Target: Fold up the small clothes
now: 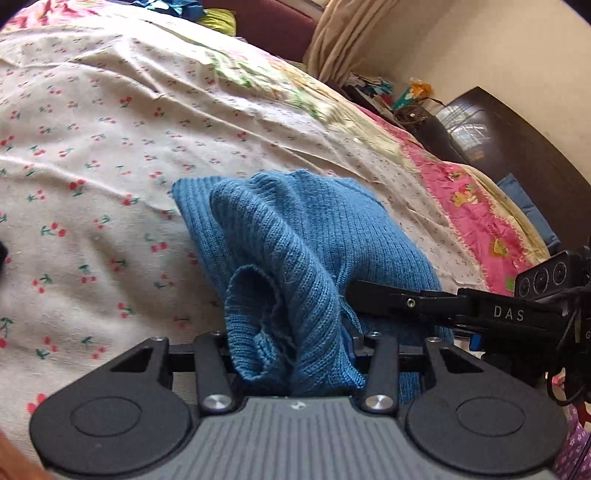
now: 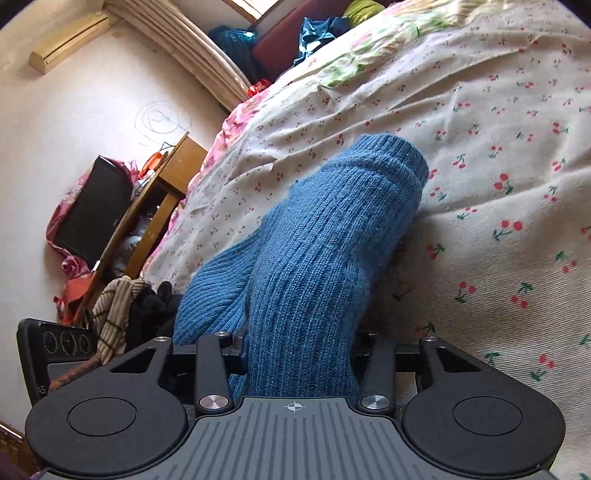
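A blue ribbed knit garment (image 1: 295, 240) hangs bunched over the cherry-print bed sheet (image 1: 92, 147). My left gripper (image 1: 295, 354) is shut on a rolled edge of it; the fingertips are hidden by the fabric. My right gripper (image 1: 354, 295) reaches in from the right in the left wrist view and pinches the same garment. In the right wrist view the blue garment (image 2: 332, 229) drapes from my right gripper (image 2: 299, 354), its ribbed cuff pointing up and away over the bed sheet (image 2: 498, 110). The right fingertips are hidden under the cloth.
A pink patterned blanket border (image 1: 472, 214) runs along the bed's edge. A dark wooden cabinet (image 1: 498, 140) stands beyond it. A wooden side table (image 2: 155, 206) with clutter and a pile of clothes (image 2: 122, 306) lie left of the bed. Blue clothes (image 2: 317, 33) sit at the bed's head.
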